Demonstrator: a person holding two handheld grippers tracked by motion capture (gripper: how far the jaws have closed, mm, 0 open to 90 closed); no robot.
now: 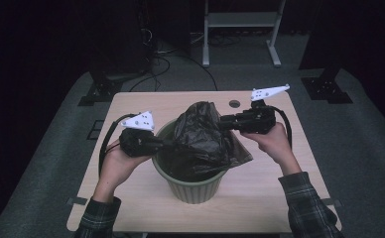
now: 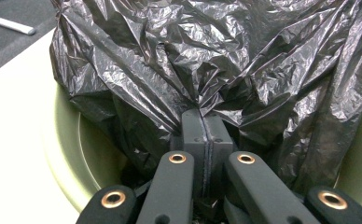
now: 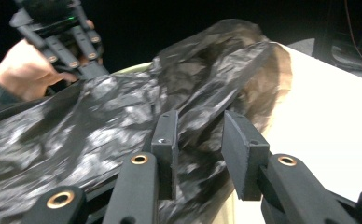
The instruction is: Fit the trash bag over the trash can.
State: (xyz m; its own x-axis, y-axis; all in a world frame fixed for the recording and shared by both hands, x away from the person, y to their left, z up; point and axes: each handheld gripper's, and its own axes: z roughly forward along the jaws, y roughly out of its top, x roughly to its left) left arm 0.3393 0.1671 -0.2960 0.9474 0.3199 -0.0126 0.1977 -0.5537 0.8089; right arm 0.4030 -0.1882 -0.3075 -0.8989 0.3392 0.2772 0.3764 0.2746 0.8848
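Note:
A green ribbed bin (image 1: 196, 190) stands mid-table with a crumpled black plastic bag (image 1: 200, 141) bulging out of its top. My left gripper (image 1: 167, 144) reaches in from the bin's left rim. In the left gripper view it (image 2: 205, 115) is shut on a gathered fold of the bag (image 2: 226, 60), just above the pale green rim (image 2: 60, 149). My right gripper (image 1: 220, 123) is at the bag's upper right. Its jaws (image 3: 200, 125) stand open around a ridge of the bag (image 3: 123, 107), not clamping it. The left gripper (image 3: 91, 70) shows farther off, pinching the film.
The light wooden table (image 1: 265, 198) has a round cable hole (image 1: 234, 104) near its far edge. Part of the bag drapes over the bin's right side onto the tabletop. Beyond the table stand a white frame (image 1: 240, 20), floor cables (image 1: 156, 59) and black stand bases (image 1: 97, 91).

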